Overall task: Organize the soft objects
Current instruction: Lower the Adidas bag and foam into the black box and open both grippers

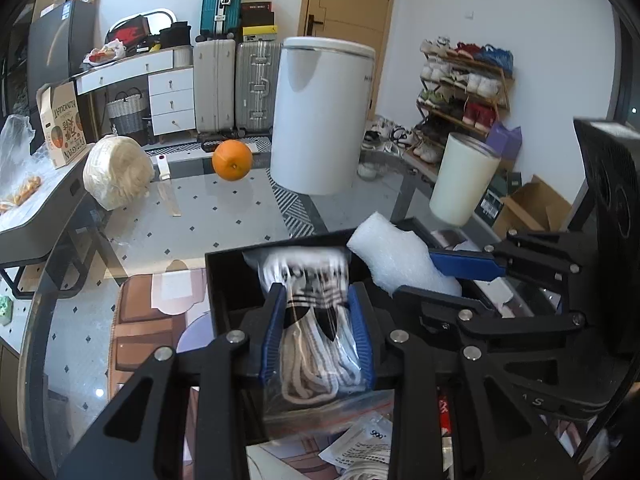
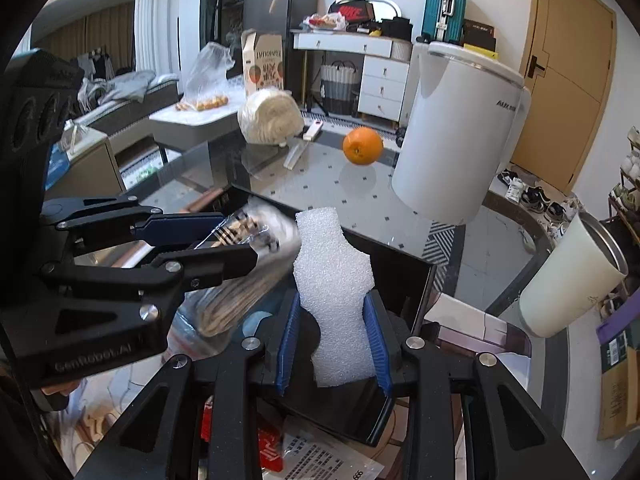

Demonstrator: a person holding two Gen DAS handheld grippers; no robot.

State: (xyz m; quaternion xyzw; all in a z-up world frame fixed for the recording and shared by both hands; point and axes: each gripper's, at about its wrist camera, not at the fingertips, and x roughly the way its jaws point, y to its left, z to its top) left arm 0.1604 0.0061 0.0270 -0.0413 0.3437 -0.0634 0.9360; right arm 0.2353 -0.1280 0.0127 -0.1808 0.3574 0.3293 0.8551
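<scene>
My left gripper [image 1: 316, 332] is shut on a clear bag of white rope [image 1: 314, 344] and holds it over the black box [image 1: 224, 280]. The bag also shows blurred in the right wrist view [image 2: 240, 264], with the left gripper [image 2: 208, 240] at its left. My right gripper [image 2: 334, 340] is shut on a white foam piece [image 2: 334, 280] above the same black box [image 2: 404, 280]. In the left wrist view the foam piece [image 1: 400, 256] sticks out of the right gripper [image 1: 452, 272] at the box's right side.
On the glass table stand a large white canister [image 1: 320, 116], an orange [image 1: 232, 160], a cream cup [image 1: 464, 180] and a wrapped yarn bundle [image 1: 116, 172]. Papers and packets [image 2: 320, 456] lie in front of the box. Suitcases, drawers and a shoe rack stand behind.
</scene>
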